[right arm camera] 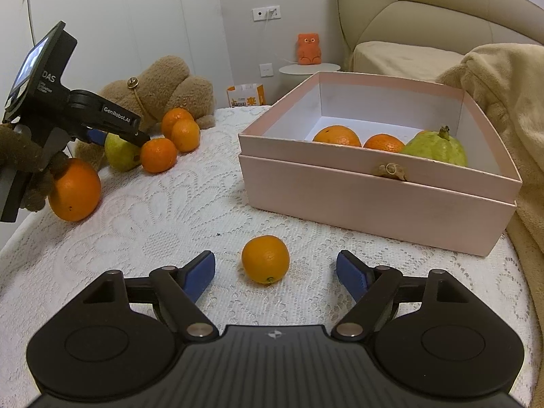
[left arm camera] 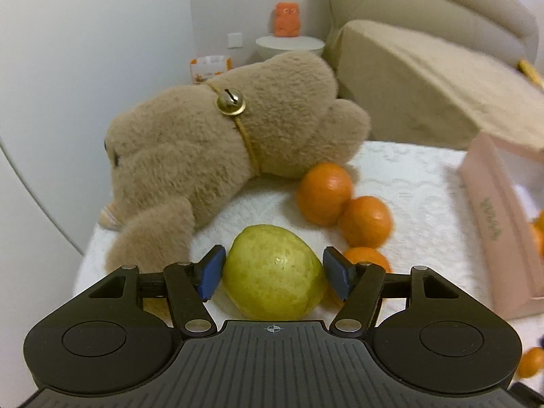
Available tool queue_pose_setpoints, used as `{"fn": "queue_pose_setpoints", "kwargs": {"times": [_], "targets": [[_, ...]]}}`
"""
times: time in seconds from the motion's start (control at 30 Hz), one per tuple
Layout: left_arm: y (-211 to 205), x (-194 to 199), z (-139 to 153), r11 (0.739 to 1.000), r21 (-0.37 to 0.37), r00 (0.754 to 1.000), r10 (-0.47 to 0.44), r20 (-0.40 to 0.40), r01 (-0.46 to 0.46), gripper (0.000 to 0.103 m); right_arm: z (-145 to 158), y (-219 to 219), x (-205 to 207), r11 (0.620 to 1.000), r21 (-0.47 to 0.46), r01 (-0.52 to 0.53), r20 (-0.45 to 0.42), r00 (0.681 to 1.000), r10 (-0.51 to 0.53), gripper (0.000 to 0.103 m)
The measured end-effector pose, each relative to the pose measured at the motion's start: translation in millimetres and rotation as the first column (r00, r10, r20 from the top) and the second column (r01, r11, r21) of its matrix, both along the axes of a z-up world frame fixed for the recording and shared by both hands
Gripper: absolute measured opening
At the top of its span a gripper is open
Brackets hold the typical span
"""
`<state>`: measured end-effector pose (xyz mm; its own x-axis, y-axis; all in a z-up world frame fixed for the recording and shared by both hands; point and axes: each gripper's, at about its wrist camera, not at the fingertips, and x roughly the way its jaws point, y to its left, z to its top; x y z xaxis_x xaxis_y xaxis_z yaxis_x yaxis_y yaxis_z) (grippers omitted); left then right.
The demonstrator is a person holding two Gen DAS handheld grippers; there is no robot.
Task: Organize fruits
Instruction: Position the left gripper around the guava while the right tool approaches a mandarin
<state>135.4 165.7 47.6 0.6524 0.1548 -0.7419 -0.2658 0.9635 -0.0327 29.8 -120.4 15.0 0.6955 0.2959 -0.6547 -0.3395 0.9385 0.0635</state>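
Left gripper (left arm camera: 273, 273), jaws spread, brackets a yellow-green pear-shaped guava (left arm camera: 273, 272) on the white lace-covered tabletop (right arm camera: 142, 238); pads flank the fruit, apparently not pressing, likely to seat a grasp. Right gripper (right arm camera: 275, 273), jaws open and empty, frames a small round orange (right arm camera: 265, 259). Square pink cardboard box (right arm camera: 374, 197), at 1 o'clock from that orange, already holds oranges and 1 guava; 3 oranges (left arm camera: 324, 193) cluster at 1 o'clock from the bracketed guava, beside a brown plush bear (left arm camera: 210, 142).

soft furry teddy bear (left arm camera: 217, 142), bumpy white lace cloth (right arm camera: 163, 224), smooth matt pink paper box (right arm camera: 374, 197), shiny orange (right arm camera: 265, 259)
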Motion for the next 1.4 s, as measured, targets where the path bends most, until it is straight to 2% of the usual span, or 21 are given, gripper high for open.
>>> {"fn": "queue_pose_setpoints", "kwargs": {"times": [0.13, 0.27, 0.37, 0.47, 0.6, 0.67, 0.73, 0.93, 1.03, 1.23, 1.4], "targets": [[-10.1, -22.0, 7.2, 0.996, -0.068, 0.996, -0.05, 0.071, 0.055, 0.069, -0.1, -0.4, 0.0, 1.0, 0.002, -0.001, -0.001, 1.0, 0.001, 0.079], [-36.3, -47.5, 14.0, 0.987, -0.066, 0.984, -0.135, 0.121, 0.143, 0.069, -0.1, -0.4, 0.1, 1.0, 0.002, -0.001, -0.001, 1.0, 0.001, 0.079], [-59.1, -65.6, 13.6, 0.97, -0.096, 0.968, -0.208, 0.14, 0.222, 0.069, -0.1, -0.4, 0.2, 1.0, 0.002, -0.001, -0.001, 1.0, 0.001, 0.079], [-74.7, -80.1, 8.4, 0.946, -0.157, 0.954, -0.261, 0.149, 0.283, 0.069, -0.1, -0.4, 0.2, 1.0, 0.002, -0.001, -0.001, 1.0, 0.001, 0.08], [-86.9, -88.3, -6.3, 0.915, -0.241, 0.945, -0.297, 0.136, 0.322, 0.069, -0.3, -0.4, 0.3, 1.0, 0.002, -0.003, -0.002, 1.0, 0.003, 0.081], [-89.7, -91.3, -12.8, 0.907, -0.26, 0.943, -0.308, 0.125, 0.331, 0.069, -0.7, -0.1, 0.4, 1.0, 0.002, -0.007, -0.002, 1.0, 0.007, 0.082], [-90.0, -96.1, -13.7, 0.908, -0.25, 0.94, -0.307, 0.145, 0.335, 0.069, -0.9, 0.7, 0.6, 1.0, 0.002, -0.011, -0.004, 1.0, 0.011, 0.083], [-80.1, -99.2, -16.7, 0.898, -0.292, 0.941, -0.29, 0.173, 0.33, 0.069, -0.9, 1.0, 0.6, 1.0, 0.011, -0.029, -0.012, 1.0, 0.029, 0.088], [-78.8, -104.6, -18.4, 0.895, -0.282, 0.934, -0.3, 0.192, 0.345, 0.07, -0.6, 0.2, 1.1, 0.999, 0.015, -0.031, -0.016, 0.999, 0.031, 0.089], [-80.9, -116.9, -14.6, 0.914, -0.206, 0.926, -0.303, 0.227, 0.35, 0.071, -0.3, 1.0, 2.0, 0.997, 0.022, -0.067, -0.064, 0.996, 0.069, 0.103], [-73.9, -124.2, -8.1, 0.932, -0.177, 0.932, -0.272, 0.241, 0.317, 0.072, -1.7, 5.7, -4.0, 0.997, -0.025, -0.072, -0.057, 0.996, 0.07, 0.103]]}}
